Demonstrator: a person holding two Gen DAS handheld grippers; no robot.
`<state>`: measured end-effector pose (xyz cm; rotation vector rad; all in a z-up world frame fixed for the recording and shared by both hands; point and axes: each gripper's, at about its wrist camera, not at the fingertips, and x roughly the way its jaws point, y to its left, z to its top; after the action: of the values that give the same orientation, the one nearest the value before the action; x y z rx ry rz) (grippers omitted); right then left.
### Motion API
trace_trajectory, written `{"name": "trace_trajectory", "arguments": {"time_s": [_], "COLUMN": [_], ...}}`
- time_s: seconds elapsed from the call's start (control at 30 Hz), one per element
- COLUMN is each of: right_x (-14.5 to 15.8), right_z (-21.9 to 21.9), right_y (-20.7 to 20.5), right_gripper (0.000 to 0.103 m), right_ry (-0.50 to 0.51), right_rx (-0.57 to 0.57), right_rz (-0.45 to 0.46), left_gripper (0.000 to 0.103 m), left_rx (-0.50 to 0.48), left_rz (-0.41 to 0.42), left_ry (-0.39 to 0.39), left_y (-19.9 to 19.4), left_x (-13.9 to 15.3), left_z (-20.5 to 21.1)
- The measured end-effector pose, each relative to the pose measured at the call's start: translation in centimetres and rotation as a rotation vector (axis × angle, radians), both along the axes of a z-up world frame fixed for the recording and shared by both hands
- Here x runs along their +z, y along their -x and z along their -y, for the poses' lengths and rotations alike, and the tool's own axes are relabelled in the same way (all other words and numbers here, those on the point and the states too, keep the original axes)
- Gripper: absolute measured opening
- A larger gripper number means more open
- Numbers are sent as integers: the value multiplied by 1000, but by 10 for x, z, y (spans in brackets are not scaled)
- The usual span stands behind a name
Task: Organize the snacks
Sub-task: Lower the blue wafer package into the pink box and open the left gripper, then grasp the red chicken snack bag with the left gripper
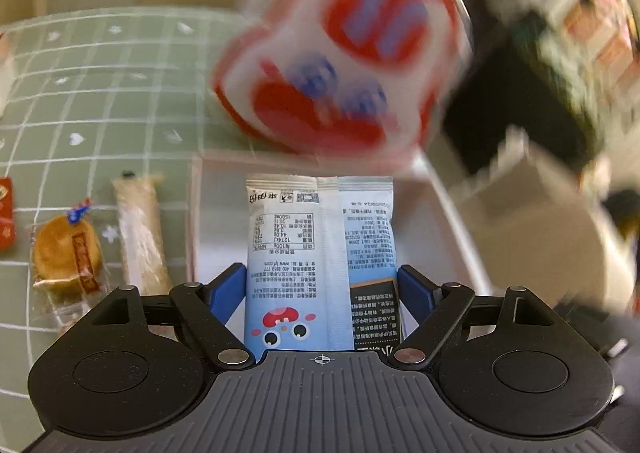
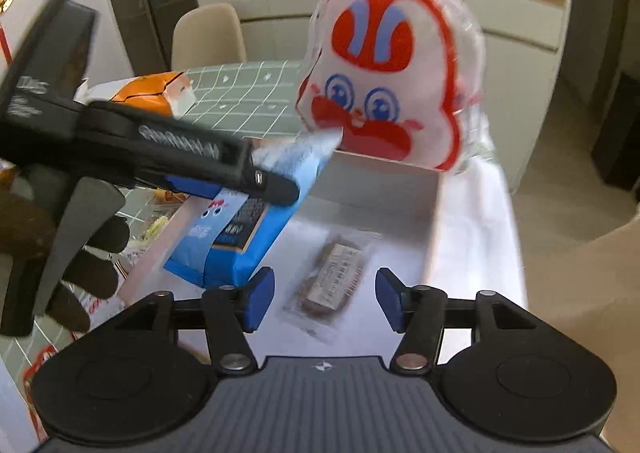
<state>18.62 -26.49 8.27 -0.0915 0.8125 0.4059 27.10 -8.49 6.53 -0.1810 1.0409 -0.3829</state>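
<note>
My left gripper is shut on a light blue snack packet and holds it over the white storage box. In the right wrist view the left gripper comes in from the left with the same blue packet tilted above the box. A red and white rabbit-face bag is in mid-air, blurred, above the box's far edge; it also shows in the left wrist view. My right gripper is open and empty above a brown wrapped snack lying in the box.
On the green checked tablecloth left of the box lie a round golden pastry and a long pale wrapped bar. An orange carton stands at the table's far left. A beige chair stands behind the table.
</note>
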Motion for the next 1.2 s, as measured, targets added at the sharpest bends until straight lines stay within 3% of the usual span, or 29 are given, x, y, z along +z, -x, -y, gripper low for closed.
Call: {"name": "trace_trajectory", "arguments": {"time_s": [0.13, 0.17, 0.27, 0.3, 0.47, 0.6, 0.7, 0.87, 1.03, 1.2], "right_x": [5, 4, -2, -3, -7, -13, -17, -30, -48, -57], "right_z": [4, 3, -1, 0, 3, -10, -28, -68, -96, -103], "right_y": [33, 38, 61, 69, 97, 107, 115, 122, 126, 137], "right_gripper": [61, 61, 61, 61, 62, 62, 62, 63, 63, 63], "right_ry": [48, 67, 131, 133, 54, 14, -14, -36, 17, 92], "right_rx": [-35, -44, -86, -103, -149, -105, -44, 106, 147, 163], "right_rz": [33, 35, 38, 37, -4, -57, -78, -120, -145, -90], "left_gripper": [85, 83, 79, 79, 79, 79, 77, 77, 73, 72], "left_rx": [-121, -100, 92, 118, 63, 72, 68, 180, 299, 331], "left_rz": [20, 28, 64, 73, 151, 92, -16, -155, -183, -228], "left_ry": [-221, -214, -1, 31, 14, 21, -3, -24, 5, 53], "left_y": [11, 12, 14, 15, 50, 105, 150, 218, 265, 291], "left_x": [-5, -5, 7, 11, 34, 29, 14, -4, -2, -4], "left_z": [30, 30, 6, 1, -8, -44, -78, -142, -184, -194]}}
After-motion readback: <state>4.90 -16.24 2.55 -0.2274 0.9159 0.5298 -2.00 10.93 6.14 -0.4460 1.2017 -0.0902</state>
